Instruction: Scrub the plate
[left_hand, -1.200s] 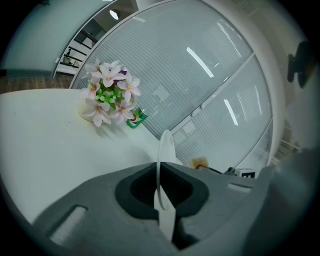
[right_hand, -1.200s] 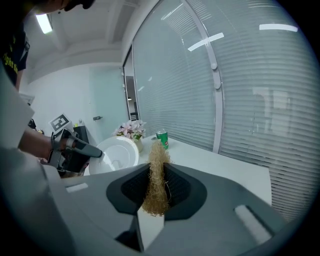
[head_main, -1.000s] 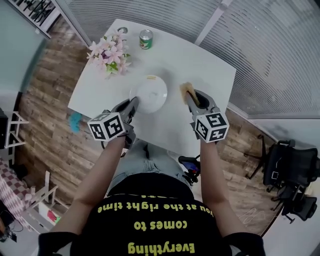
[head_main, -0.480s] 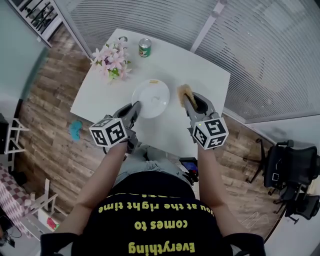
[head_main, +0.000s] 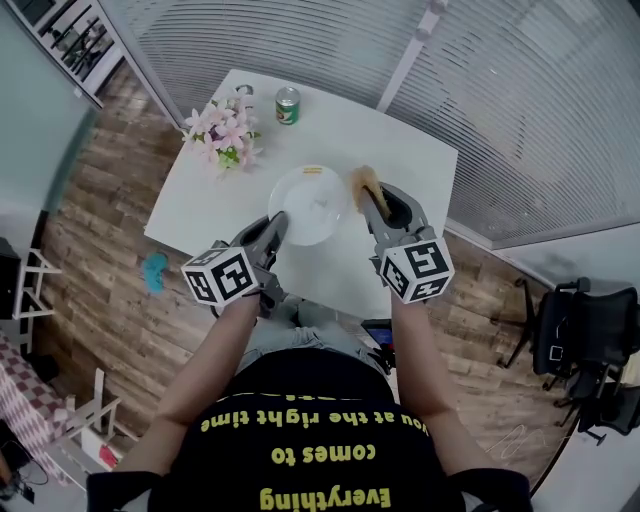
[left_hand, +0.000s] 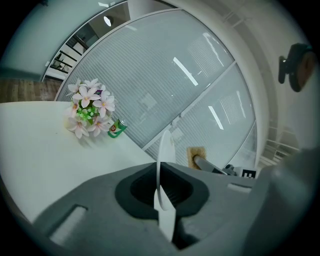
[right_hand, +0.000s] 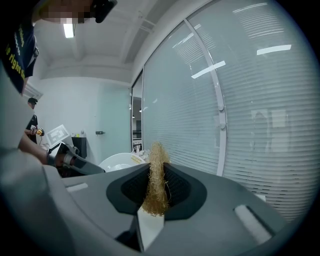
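1 round white ceramic plate (head_main: 308, 205) over white table (head_main: 405, 152) centre, rim pinched in left gripper (head_main: 275, 222). Right gripper (head_main: 368, 200) clamps 1 tan fibre scrubber (head_main: 363, 181) over table's right half. Table's far edge: 1 green can (head_main: 288, 105), 1 pink flower bunch (head_main: 222, 133).

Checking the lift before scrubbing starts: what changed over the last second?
The left gripper and right gripper have both risen from the table toward the head camera. The plate, clamped by its rim in the left one, rose with it and now looks tilted and lifted. Nothing was grabbed or released: the right gripper still pinches the scrubber. Flowers and can have not moved.
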